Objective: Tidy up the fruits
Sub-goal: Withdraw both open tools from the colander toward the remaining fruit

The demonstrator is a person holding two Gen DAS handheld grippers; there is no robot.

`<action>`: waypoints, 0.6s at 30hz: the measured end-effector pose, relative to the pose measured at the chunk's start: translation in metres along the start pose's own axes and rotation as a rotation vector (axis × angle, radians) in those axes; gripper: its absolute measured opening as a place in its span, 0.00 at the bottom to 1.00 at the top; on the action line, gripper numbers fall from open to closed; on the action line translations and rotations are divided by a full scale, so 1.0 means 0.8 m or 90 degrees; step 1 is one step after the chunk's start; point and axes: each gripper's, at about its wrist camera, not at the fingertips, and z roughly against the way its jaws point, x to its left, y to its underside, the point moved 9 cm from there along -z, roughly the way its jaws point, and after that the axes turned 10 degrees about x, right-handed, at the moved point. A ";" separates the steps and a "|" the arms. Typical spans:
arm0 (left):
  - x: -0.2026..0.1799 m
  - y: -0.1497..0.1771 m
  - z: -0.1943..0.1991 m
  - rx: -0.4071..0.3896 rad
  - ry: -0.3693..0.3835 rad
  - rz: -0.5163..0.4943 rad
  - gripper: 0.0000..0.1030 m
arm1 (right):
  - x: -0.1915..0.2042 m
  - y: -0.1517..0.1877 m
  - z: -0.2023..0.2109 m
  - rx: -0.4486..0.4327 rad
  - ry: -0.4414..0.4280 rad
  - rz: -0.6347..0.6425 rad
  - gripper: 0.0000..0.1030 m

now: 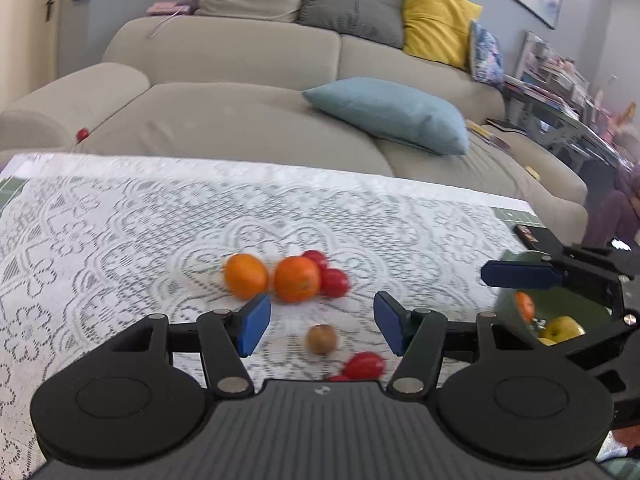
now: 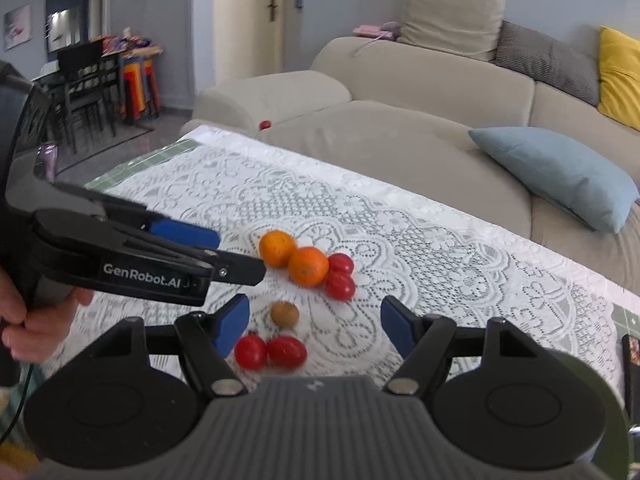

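Both tongs spread wide, nothing pinched: left tongs, right tongs. Fruit loose on lace-covered tabletop: two oranges touching, two tomatoes against the nearer orange, a small brown fruit, kiwi-like, nearer the tongs, then two more tomatoes closest in. Green bowl at far right of left view, already holding an orange piece and a yellow apple. Kiwi-like fruit straight ahead between left tong pads, slightly right of centre; roundish, no clear long axis, blurred. In right view, same fruit ahead but left of centre. Judgement: left tongs better lined up; short forward reach, then carry rightward to bowl. One red fruit stray on sofa.
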 end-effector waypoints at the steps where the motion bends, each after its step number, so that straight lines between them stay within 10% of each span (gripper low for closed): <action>1: 0.008 0.001 -0.003 0.001 0.000 0.007 0.68 | 0.002 -0.001 -0.005 -0.003 0.008 -0.007 0.68; 18: 0.081 -0.015 -0.057 0.010 0.012 0.055 0.68 | -0.010 -0.015 -0.099 0.005 0.036 -0.093 0.59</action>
